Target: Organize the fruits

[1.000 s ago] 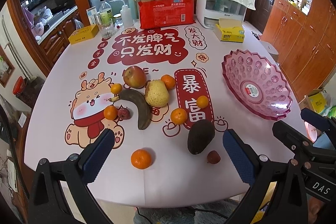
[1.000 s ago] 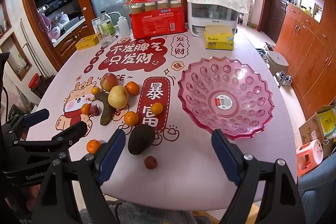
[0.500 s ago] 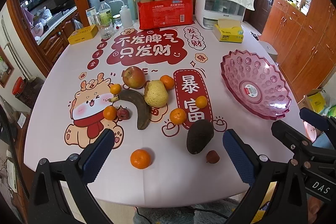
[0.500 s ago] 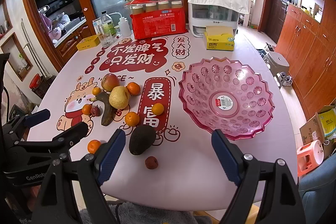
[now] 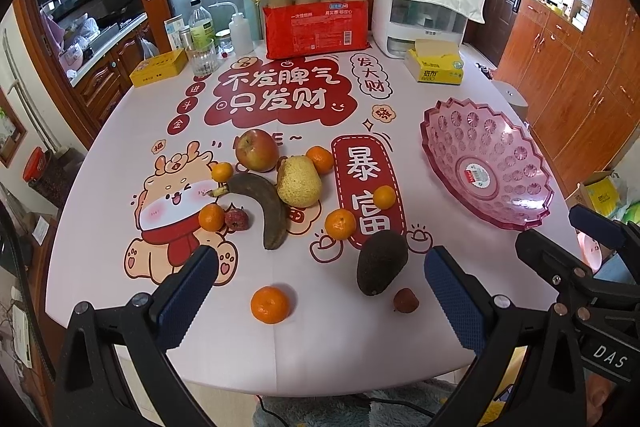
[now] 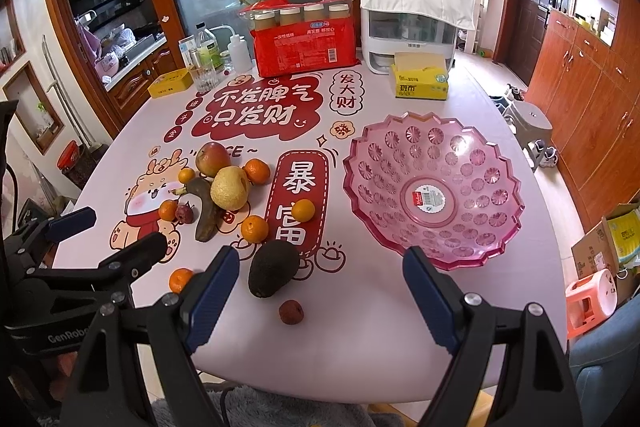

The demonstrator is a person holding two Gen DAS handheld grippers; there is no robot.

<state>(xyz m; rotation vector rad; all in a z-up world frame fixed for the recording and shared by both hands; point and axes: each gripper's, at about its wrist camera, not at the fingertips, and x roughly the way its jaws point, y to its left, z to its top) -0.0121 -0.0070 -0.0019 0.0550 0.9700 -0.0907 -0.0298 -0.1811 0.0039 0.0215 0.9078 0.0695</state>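
Left cam: left gripper [image 5: 318, 287] is wide open, empty, w/ a mandarin [image 5: 270, 304] between its tips. Avocado [image 5: 381, 261] sits just beside a lychee [image 5: 405, 300].

Right cam: right gripper [image 6: 320, 295] is wide open too, empty. Pink bowl [image 6: 434, 187] is empty, right of the fruit.

On the surface [image 5: 120, 155] the bowl [image 5: 486, 163] stands at the right, well apart from the fruit; apple [image 5: 256, 149], pear [image 5: 299, 181] and banana [image 5: 266, 205] cluster left — avocado [image 5: 381, 261] nearer the front edge; a drinks pack [image 5: 316, 23] behind.
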